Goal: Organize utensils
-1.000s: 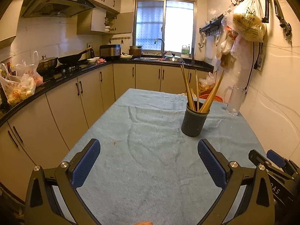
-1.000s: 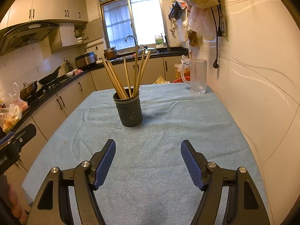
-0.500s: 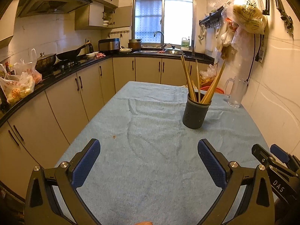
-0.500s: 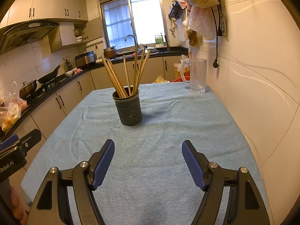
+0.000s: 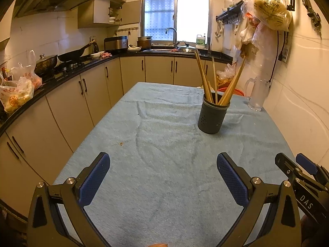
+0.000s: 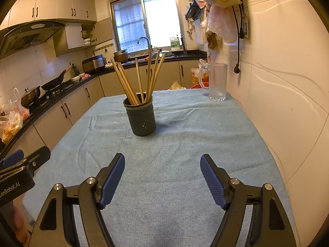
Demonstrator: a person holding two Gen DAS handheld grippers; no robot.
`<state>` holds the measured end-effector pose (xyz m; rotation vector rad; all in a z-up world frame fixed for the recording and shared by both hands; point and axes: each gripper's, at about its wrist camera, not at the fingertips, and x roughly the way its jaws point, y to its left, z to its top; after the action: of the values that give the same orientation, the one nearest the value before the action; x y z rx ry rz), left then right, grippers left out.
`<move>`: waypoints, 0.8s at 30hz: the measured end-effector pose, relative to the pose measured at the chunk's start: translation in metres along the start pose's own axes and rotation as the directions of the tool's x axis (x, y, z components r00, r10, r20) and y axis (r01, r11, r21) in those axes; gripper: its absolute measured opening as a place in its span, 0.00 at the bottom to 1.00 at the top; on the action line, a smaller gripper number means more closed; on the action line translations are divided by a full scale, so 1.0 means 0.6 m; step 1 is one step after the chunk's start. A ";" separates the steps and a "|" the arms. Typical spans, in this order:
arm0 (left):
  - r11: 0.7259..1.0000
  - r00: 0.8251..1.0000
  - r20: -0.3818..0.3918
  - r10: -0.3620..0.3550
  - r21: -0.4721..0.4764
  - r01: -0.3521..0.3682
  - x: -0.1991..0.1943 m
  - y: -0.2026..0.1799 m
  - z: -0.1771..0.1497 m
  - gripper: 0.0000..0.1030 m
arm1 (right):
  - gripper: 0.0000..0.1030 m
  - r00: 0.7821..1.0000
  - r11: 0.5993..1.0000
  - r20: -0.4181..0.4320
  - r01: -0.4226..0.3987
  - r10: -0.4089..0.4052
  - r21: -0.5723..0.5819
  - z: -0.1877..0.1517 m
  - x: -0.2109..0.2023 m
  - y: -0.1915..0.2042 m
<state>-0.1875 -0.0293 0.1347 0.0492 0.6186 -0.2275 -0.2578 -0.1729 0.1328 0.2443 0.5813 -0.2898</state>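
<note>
A dark grey utensil holder (image 5: 212,115) (image 6: 141,117) stands upright on the blue towel-covered table (image 5: 164,164) (image 6: 185,135), with several wooden chopsticks (image 5: 213,80) (image 6: 139,82) leaning in it. My left gripper (image 5: 163,160) hovers open over the near part of the table, well short of the holder, nothing between its blue pads. My right gripper (image 6: 162,162) is open too and empty, the holder ahead and slightly left of it. In the left wrist view the right gripper's body shows at the lower right edge.
A glass mug (image 5: 257,94) (image 6: 217,82) stands at the far right of the table by the tiled wall. Counters with pots, a wok (image 5: 74,54) and plastic bags (image 5: 16,94) run along the left. Bags (image 5: 269,6) hang on the right wall.
The left wrist view has tilted slightly, so the holder sits a little higher and farther in its frame. The right gripper's jaws have spread a trifle wider. Nothing on the table moved.
</note>
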 end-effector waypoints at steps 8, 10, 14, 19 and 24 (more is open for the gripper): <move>1.000 1.000 -0.015 -0.007 0.002 0.007 0.005 0.002 -0.001 1.00 | 0.78 1.000 1.000 0.001 0.003 -0.003 -0.001 -0.001 0.002 0.001; 1.000 1.000 -0.019 -0.008 0.002 0.008 0.006 0.003 -0.002 1.00 | 0.78 1.000 1.000 0.002 0.005 -0.005 -0.001 -0.003 0.003 0.000; 1.000 1.000 -0.024 -0.010 0.001 0.010 0.008 0.004 -0.002 1.00 | 0.78 1.000 1.000 0.001 0.005 -0.005 -0.002 -0.002 0.002 0.001; 1.000 1.000 -0.028 -0.009 0.002 0.009 0.010 0.004 -0.003 1.00 | 0.78 1.000 1.000 0.001 0.007 -0.007 -0.003 -0.003 0.003 0.000; 1.000 0.999 -0.035 -0.011 0.001 0.011 0.014 0.006 -0.006 1.00 | 0.79 1.000 1.000 0.001 0.007 -0.007 -0.003 -0.002 0.003 0.001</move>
<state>-0.1822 -0.0272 0.1267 0.0510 0.6540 -0.2379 -0.2570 -0.1723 0.1312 0.2391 0.5820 -0.2954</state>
